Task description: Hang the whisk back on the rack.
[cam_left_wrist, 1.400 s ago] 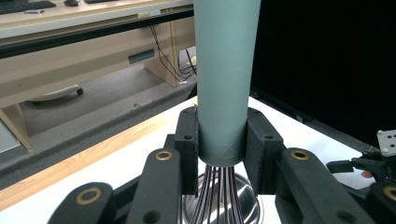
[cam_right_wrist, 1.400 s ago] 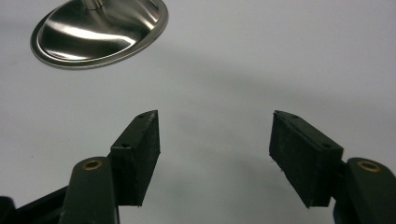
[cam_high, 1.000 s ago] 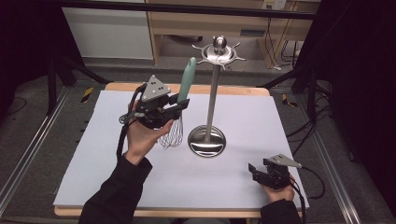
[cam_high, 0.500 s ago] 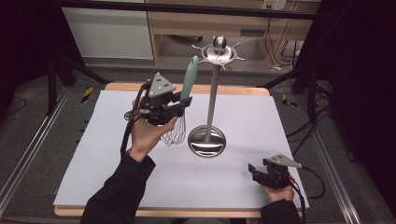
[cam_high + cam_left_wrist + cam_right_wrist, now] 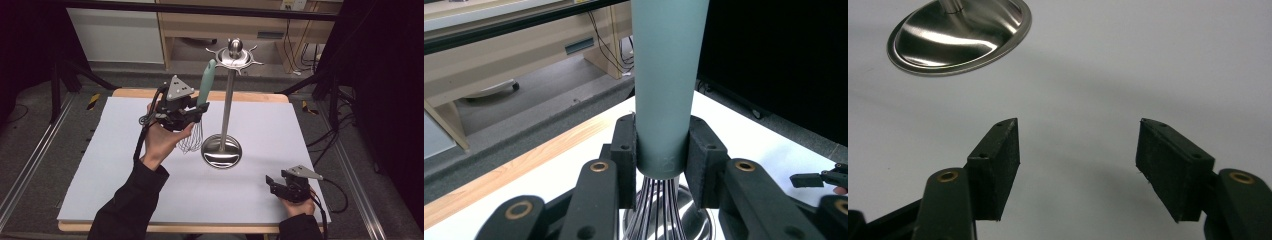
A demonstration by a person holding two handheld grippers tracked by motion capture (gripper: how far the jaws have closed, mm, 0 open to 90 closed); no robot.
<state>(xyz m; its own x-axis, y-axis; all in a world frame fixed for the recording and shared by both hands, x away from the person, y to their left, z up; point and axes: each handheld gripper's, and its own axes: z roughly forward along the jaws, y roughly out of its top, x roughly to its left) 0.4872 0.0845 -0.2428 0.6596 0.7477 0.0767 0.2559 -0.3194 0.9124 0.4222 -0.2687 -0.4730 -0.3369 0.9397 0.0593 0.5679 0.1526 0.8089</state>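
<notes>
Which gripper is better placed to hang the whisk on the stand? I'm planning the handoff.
Left. The left gripper already clamps the whisk upright beside the stand; the right gripper rests open, low near the table's front edge.

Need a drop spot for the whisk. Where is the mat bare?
Bare: mat left of the left gripper, and the front strip between sleeve and right gripper. Crowded: centre, where whisk hangs beside the stand.

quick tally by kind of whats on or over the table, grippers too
grippers: 2, left and right
whisk: 1
stand: 1
total: 4
</notes>
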